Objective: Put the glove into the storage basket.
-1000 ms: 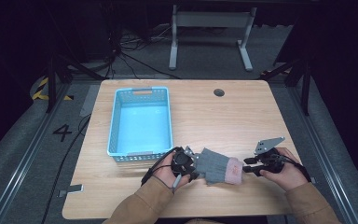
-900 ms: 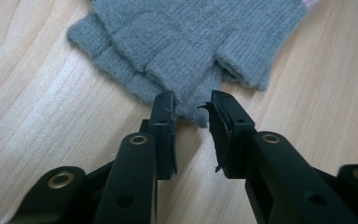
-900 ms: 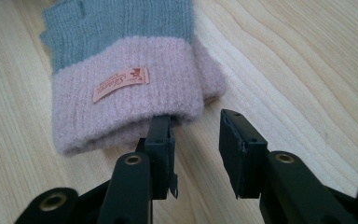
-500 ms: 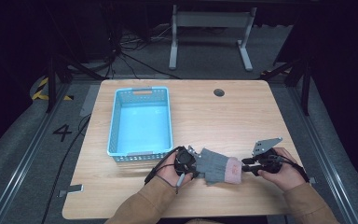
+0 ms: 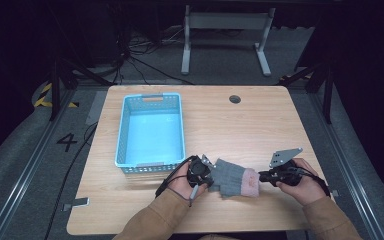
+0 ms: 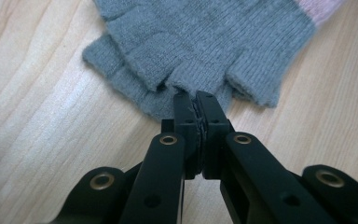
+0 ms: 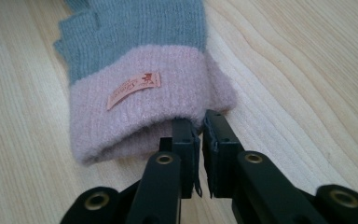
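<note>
From above, the glove (image 5: 232, 177) lies on the table (image 5: 260, 125) just right of the blue basket (image 5: 151, 131), stretched between my left gripper (image 5: 208, 176) and right gripper (image 5: 261, 176). My left gripper view shows the jaws, just closing, pinched on a grey finger edge. My right gripper view shows the jaws, also just closing, nipping the pink cuff (image 7: 135, 112); its small label (image 7: 134, 88) is unreadable

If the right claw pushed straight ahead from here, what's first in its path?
The glove's pink cuff: the right claw already sits at its edge, jaws just closing, seemingly nipping the rim. Beyond lies the grey knit, then the left claw.
</note>
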`<state>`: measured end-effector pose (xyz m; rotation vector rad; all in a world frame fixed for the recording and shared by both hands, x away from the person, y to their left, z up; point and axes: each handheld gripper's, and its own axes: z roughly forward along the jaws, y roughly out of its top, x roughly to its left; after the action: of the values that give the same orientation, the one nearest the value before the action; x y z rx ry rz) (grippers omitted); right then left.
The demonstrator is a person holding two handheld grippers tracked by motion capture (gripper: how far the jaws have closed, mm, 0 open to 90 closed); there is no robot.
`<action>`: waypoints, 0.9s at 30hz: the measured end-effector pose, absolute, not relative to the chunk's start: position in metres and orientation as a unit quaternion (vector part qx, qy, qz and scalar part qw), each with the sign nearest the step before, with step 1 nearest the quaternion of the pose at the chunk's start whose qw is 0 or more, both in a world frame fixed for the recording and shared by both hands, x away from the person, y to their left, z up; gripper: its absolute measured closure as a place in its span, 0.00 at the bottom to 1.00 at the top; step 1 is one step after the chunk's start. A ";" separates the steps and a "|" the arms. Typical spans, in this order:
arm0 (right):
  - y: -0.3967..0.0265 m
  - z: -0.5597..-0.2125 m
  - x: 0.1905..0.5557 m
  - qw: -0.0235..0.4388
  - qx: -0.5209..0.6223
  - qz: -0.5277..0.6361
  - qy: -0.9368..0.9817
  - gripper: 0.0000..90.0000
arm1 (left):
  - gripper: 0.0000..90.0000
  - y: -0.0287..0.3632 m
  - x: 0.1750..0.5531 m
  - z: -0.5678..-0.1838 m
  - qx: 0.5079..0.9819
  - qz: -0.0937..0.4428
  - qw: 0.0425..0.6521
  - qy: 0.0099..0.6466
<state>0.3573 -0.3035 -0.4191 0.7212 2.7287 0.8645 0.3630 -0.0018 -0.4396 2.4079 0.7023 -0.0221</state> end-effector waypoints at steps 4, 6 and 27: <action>-0.304 -0.413 0.356 0.101 0.248 0.300 0.916 0.96 | 0.98 0.000 0.358 -0.432 0.910 -0.004 0.320 0.264; -0.304 -0.409 0.355 0.104 0.249 0.304 0.914 0.96 | 0.99 0.002 0.355 -0.428 0.908 -0.004 0.327 0.261; -0.296 -0.423 0.380 0.087 0.260 0.302 0.913 0.95 | 0.95 0.003 0.349 -0.435 0.918 -0.026 0.303 0.255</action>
<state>0.3796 -0.2962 -0.4230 0.7752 2.7189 0.8990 0.3488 0.0025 -0.4347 2.4338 0.6753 -0.0685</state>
